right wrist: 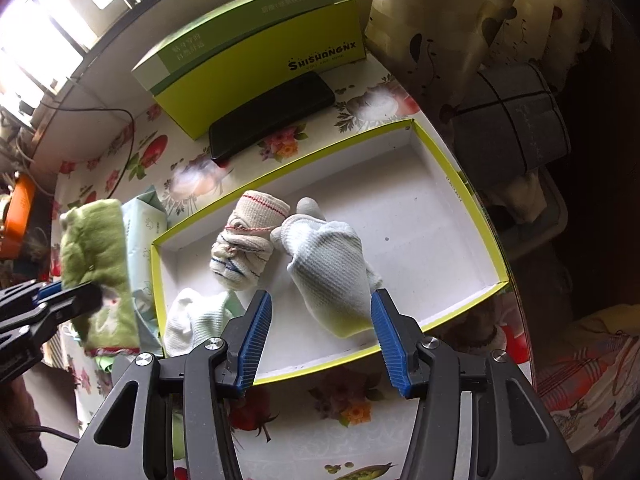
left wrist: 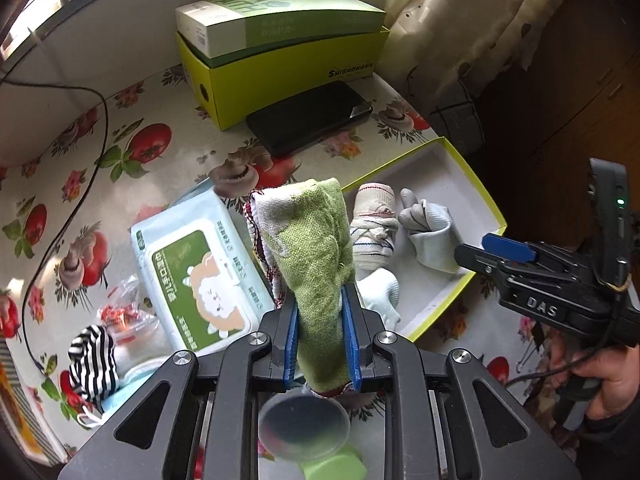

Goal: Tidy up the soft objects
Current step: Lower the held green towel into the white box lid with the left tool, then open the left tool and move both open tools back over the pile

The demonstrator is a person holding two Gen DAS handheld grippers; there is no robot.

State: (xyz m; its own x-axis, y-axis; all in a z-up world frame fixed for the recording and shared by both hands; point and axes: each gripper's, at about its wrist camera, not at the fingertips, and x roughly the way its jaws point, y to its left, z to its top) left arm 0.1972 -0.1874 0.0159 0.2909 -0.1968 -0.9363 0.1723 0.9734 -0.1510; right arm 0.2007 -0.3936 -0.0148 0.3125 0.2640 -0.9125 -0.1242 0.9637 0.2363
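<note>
Left claw (left wrist: pixel 320 332) clamped on folded green terry towel (left wrist: pixel 316 256), held above the floral oilcloth counter (left wrist: pixel 120 184). Only the left view shows the wet-wipes pack (left wrist: pixel 196 276) and a striped knit piece (left wrist: pixel 94 360). Right claw (right wrist: pixel 322 340) spread wide, gripping nothing, over the shallow yellow-rimmed box lid (right wrist: pixel 440 208). Inside the lid: ribbed white glove (right wrist: pixel 332 268), rolled beige sock (right wrist: pixel 248 240), small white sock (right wrist: pixel 192 324).

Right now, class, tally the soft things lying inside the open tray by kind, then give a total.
Gloves: 2, one grey-tipped, one pale
Rolled cloth bundles: 1
Total: 3
The green towel is not counted; the left gripper holds it outside the tray.
</note>
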